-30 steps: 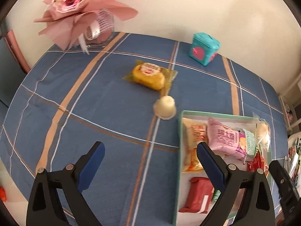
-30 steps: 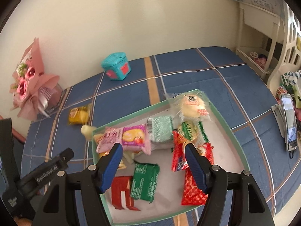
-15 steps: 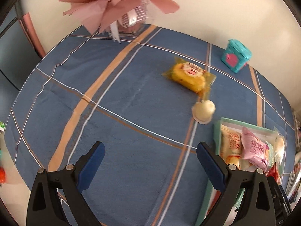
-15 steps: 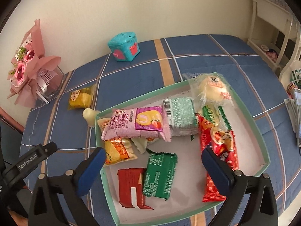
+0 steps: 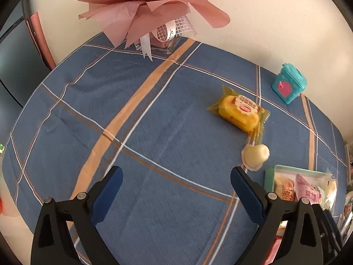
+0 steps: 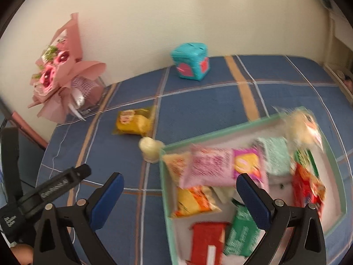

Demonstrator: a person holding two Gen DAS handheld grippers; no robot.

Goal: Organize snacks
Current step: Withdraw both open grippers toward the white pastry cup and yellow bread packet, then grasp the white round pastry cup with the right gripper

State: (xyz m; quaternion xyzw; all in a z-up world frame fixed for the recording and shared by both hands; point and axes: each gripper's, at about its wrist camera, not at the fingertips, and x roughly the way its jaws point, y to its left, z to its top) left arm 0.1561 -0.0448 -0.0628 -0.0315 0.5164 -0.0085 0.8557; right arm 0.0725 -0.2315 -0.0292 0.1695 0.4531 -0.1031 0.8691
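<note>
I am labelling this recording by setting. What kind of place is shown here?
Probably a room in a home: a table with a blue plaid cloth stands against a plain wall, with a pink bouquet and a teal box on it.

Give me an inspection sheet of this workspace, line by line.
Surface: blue plaid tablecloth.
Job's things: green tray full of snack packets; yellow cake packet and cream jelly cup outside it on the cloth.
Clutter: pink bouquet, teal box.
Grippers: left hand-held gripper open, empty; right hand-held gripper open, empty.
Cables: nothing seen.
Surroundings: cream wall.
</note>
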